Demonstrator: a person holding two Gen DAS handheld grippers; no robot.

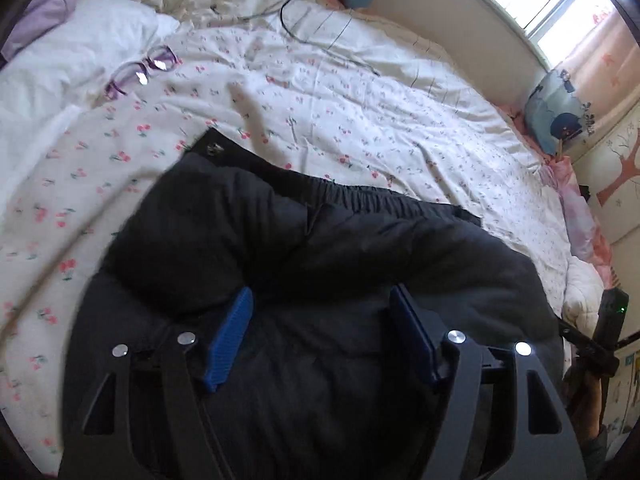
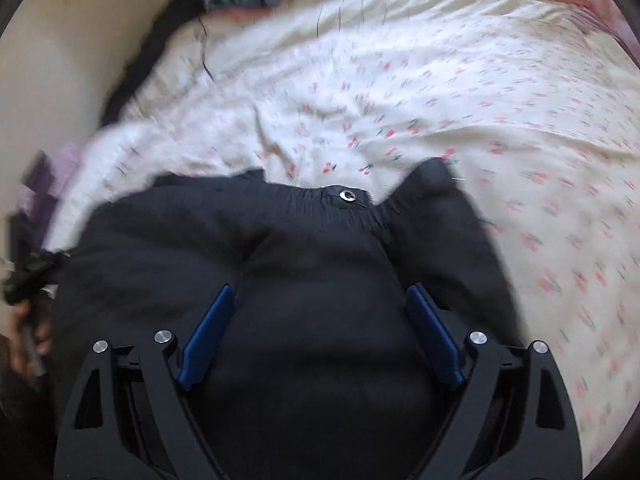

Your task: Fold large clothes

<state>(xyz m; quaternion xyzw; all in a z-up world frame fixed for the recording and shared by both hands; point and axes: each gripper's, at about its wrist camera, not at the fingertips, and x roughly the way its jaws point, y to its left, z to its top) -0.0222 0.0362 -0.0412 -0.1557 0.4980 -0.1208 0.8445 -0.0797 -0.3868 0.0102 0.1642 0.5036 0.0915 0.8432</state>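
Note:
A black padded garment (image 1: pixel 320 264) with an elastic band and a metal snap lies bunched on the floral bed cover (image 1: pixel 360 120). My left gripper (image 1: pixel 322 304) is open, its blue pads (image 1: pixel 228 340) spread wide with the black fabric bulging between them. In the right wrist view the same black garment (image 2: pixel 320 248) fills the lower frame, a silver snap (image 2: pixel 346 195) at its far edge. My right gripper (image 2: pixel 320 300) is also open, blue pads (image 2: pixel 208 336) wide apart around a bulge of fabric. That view is blurred.
Purple glasses (image 1: pixel 140 70) lie on the cover at the far left beside a white pillow (image 1: pixel 80 40). A thin black cable (image 1: pixel 320 40) trails across the far side. A blue cushion (image 1: pixel 556 112) sits at the right by the window. The wall (image 2: pixel 60 60) borders the bed.

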